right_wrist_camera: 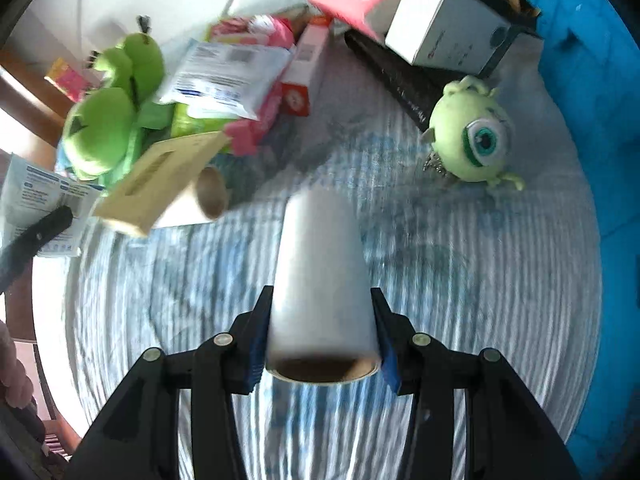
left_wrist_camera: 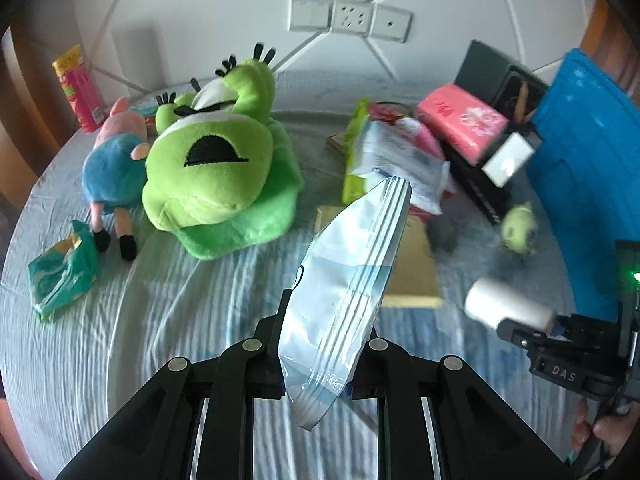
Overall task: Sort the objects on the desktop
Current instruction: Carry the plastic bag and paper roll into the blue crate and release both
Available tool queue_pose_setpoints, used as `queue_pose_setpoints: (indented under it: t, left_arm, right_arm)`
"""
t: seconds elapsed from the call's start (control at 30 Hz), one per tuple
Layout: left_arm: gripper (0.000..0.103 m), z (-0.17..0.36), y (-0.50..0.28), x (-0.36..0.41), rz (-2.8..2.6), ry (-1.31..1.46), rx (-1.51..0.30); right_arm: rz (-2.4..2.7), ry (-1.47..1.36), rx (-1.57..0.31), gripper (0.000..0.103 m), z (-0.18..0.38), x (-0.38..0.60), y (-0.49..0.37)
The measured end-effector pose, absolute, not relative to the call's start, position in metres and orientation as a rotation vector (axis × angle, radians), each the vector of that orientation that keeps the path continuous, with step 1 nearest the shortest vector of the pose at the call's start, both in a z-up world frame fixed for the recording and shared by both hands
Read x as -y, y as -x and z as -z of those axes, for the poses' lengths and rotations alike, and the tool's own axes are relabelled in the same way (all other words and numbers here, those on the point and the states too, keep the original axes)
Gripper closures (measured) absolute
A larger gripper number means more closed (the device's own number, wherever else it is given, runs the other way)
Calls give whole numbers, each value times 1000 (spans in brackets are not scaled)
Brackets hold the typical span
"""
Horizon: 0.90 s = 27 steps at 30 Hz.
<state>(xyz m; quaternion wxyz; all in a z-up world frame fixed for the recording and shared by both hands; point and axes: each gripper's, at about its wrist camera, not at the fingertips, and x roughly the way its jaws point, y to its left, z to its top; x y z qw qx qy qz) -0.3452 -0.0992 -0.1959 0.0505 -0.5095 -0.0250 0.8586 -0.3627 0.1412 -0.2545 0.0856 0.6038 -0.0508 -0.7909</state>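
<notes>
My left gripper is shut on a pale blue and white plastic packet, held upright above the striped cloth. My right gripper is shut on a white roll with a cardboard core, held above the cloth. The right gripper and its roll also show at the right of the left wrist view. The left gripper's finger and its packet show at the left edge of the right wrist view.
A large green plush, a pig doll, a green pouch and a pink can lie left. Packets, a pink box, a cardboard box lie centre. A one-eyed plush sits by the blue bin.
</notes>
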Motion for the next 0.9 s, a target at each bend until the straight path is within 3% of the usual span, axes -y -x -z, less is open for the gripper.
queue_pose_setpoints:
  t: [0.47,0.9]
  left_arm:
    - [85,181,262,57,-2669,1530,132]
    - [85,109,234,16,-2743,1314,30]
  right_arm:
    - [2329,-1675,109,58,223,-153,292]
    - [2455,-1366,71,58,111,-166,269]
